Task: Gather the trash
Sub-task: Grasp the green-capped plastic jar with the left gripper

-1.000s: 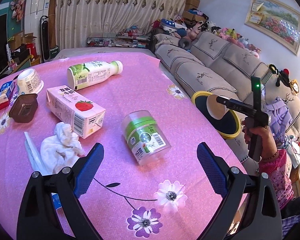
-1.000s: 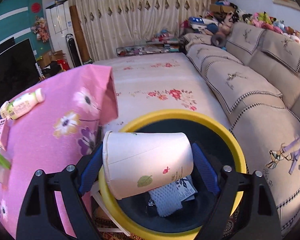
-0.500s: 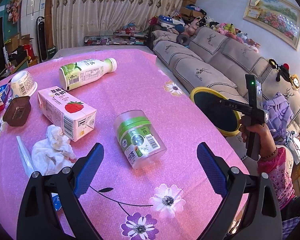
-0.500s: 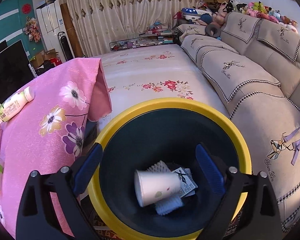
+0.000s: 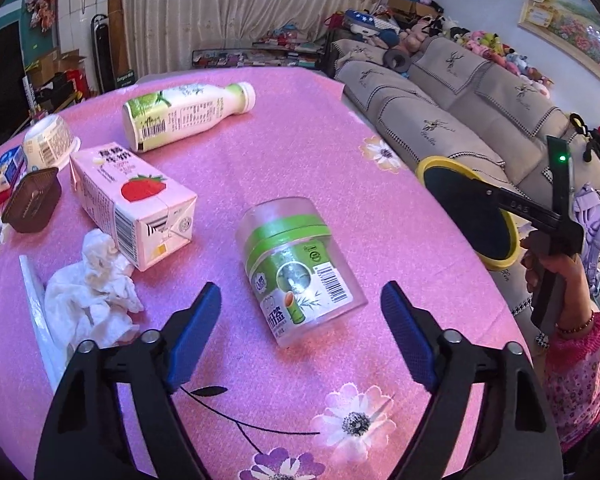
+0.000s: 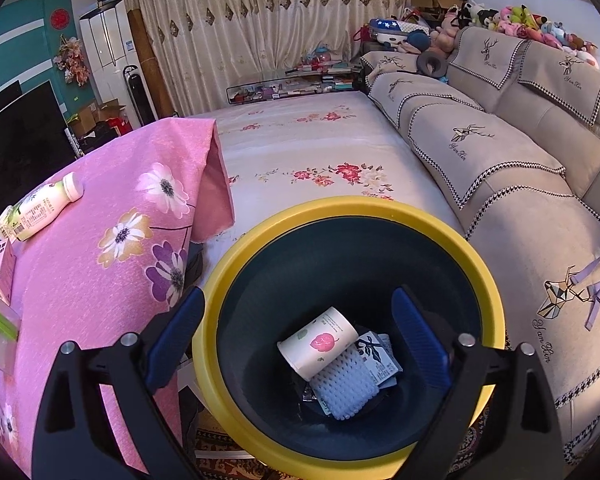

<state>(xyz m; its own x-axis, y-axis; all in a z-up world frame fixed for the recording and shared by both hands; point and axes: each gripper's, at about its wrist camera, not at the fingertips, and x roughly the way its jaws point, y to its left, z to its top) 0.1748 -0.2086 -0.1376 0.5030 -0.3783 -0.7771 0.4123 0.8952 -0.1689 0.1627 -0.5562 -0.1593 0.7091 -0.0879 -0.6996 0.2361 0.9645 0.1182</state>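
I take the pink flowered tablecloth [image 5: 300, 168] as my landmark. Off its right edge, below table height, stands the yellow-rimmed bin [image 6: 340, 210], dark inside. My right gripper [image 6: 298, 338] hangs over the bin's mouth with its jaws spread wide and nothing between them. At the bin's bottom I see a paper cup [image 6: 320, 342] on its side, touching a white foam net [image 6: 348, 388] and a printed packet [image 6: 380, 356].

On the cloth, my left gripper [image 5: 300, 308] reaches in from the near edge. Its jaws have just been closing a little but are still wide, and the near end of the clear plastic jar [image 5: 296, 264] with the green band lies between the tips without either pad touching it. The jar lies on its side near the cloth's middle.

Left of the jar lies a pink strawberry milk carton [image 5: 132, 204], with a crumpled white tissue [image 5: 96, 284] against its near end. Toward the far edge lies a green-and-white bottle [image 5: 184, 114], well apart from the jar. At the far left edge sit a brown tray [image 5: 32, 200] and a small white cup [image 5: 50, 142].
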